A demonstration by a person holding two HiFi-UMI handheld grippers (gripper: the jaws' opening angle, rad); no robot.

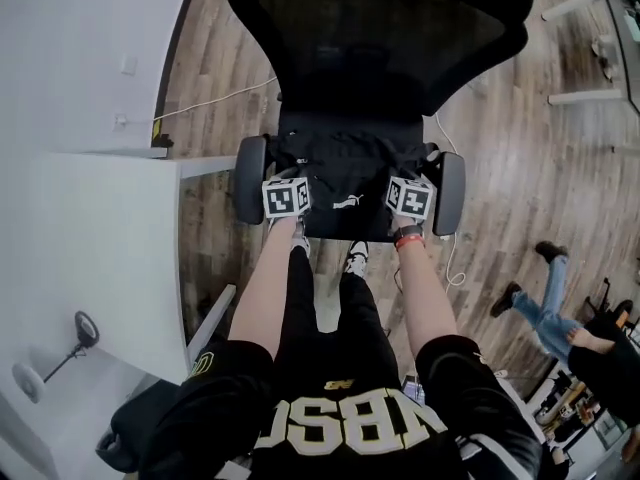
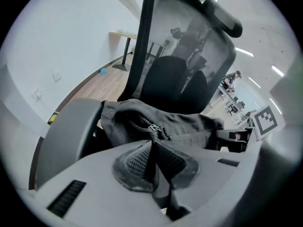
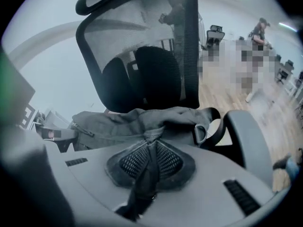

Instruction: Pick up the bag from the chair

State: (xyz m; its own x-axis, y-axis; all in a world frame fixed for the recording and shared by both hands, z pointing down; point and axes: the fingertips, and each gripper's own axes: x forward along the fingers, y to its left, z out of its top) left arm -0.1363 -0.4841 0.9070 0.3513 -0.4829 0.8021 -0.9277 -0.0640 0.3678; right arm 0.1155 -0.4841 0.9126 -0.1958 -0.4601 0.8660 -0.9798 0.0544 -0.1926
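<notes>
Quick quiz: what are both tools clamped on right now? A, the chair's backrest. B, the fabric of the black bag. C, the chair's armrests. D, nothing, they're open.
B: in their own views, the left tool and the right tool each have their jaws shut on a pinched fold of the black bag.
</notes>
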